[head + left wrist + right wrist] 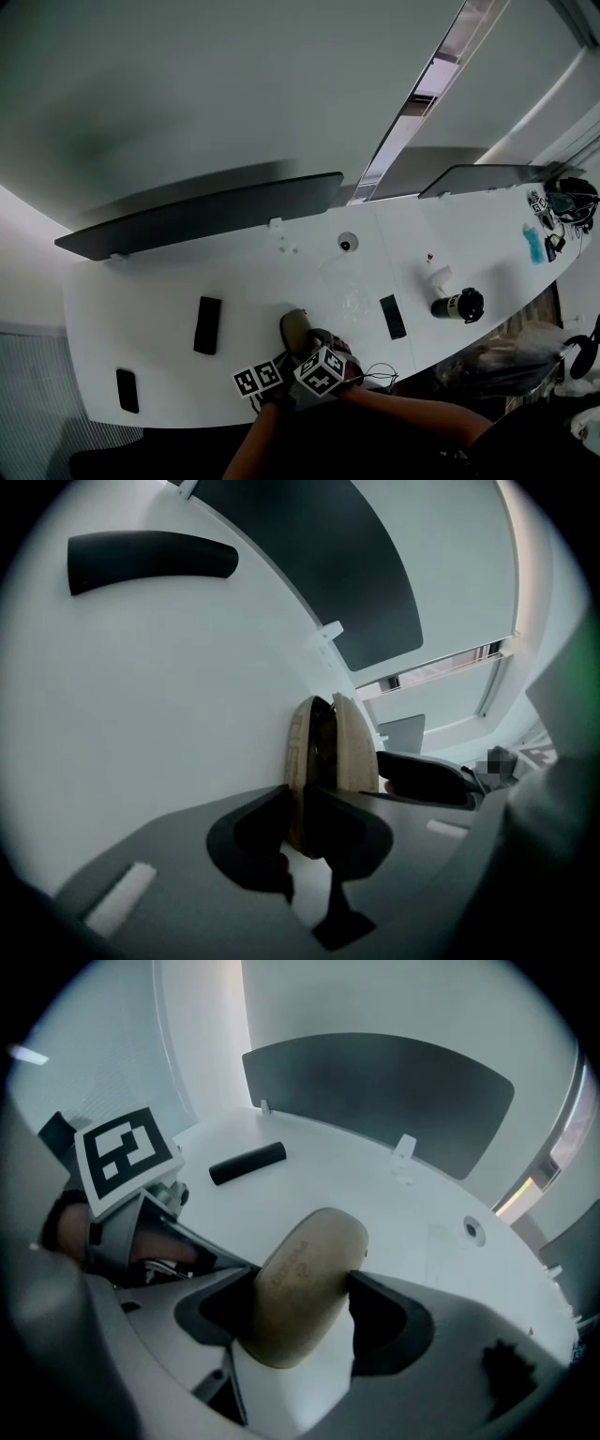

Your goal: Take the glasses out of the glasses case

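The tan glasses case (294, 328) lies near the front edge of the white table (141, 309). In the left gripper view the case (354, 752) stands edge-on and slightly ajar, and the dark gap hides what is inside. My left gripper (302, 832) is shut on the thin rim of its lower shell. In the right gripper view the case's lid (305, 1279) sits between the wide-spread fingers of my right gripper (302, 1290), which flank its sides without a clear squeeze. In the head view both grippers, left (284, 361) and right (314, 345), crowd the case's near end.
Flat black items (207, 324) (127, 390) (393, 316) lie on the table, and a black bottle (459, 306) lies on its side to the right. Dark divider panels (202, 214) stand along the far edge. A round grommet (348, 243) sits mid-table.
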Tool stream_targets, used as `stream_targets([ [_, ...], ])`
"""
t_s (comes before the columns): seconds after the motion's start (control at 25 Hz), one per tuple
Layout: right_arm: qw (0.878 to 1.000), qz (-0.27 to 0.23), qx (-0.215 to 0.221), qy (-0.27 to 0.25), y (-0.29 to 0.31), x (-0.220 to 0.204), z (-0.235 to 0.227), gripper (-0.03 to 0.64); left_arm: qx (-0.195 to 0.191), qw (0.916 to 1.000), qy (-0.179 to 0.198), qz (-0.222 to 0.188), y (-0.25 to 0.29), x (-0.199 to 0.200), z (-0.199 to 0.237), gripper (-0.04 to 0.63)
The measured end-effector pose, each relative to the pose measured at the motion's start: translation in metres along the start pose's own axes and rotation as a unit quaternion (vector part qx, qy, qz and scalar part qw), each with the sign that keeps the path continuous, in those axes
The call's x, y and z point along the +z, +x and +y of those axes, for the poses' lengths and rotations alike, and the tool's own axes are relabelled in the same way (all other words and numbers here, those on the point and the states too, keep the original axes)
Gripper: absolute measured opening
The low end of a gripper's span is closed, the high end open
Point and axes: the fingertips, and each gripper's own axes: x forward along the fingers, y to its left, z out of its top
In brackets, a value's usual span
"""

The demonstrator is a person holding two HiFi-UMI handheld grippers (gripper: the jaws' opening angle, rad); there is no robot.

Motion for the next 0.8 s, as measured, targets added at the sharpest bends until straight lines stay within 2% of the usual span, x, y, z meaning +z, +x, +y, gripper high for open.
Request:
stream_targets([
  [0.16, 1.0, -0.001, 0.019, 0.016, -0.007, 0.004, 0.0, 0.336, 0.021, 0.9997, -0.013, -0.008, -0.001, 0.001, 0.003, 0.052],
  [0.28, 0.999, 0.003, 0.043, 0.031, -0.012, 0.002, -0.002, 0.33, 0.035, 0.999, -0.029, 0.002, -0.002, -0.001, 0.004, 0.048],
  [0.44, 0.996, 0.001, 0.072, 0.053, -0.023, -0.008, -0.018, 0.316, 0.067, 0.9975, -0.001, 0.024, 0.001, -0.001, -0.001, 0.048],
  [0.52, 0.994, -0.004, 0.082, 0.071, -0.031, -0.011, -0.025, 0.316, 0.07, 0.9972, -0.003, 0.024, 0.001, -0.002, -0.001, 0.048],
  [0.8, 0.993, -0.029, 0.075, 0.083, -0.048, -0.021, -0.048, 0.316, 0.074, 0.9971, -0.007, 0.017, 0.002, -0.002, 0.0, 0.048],
])
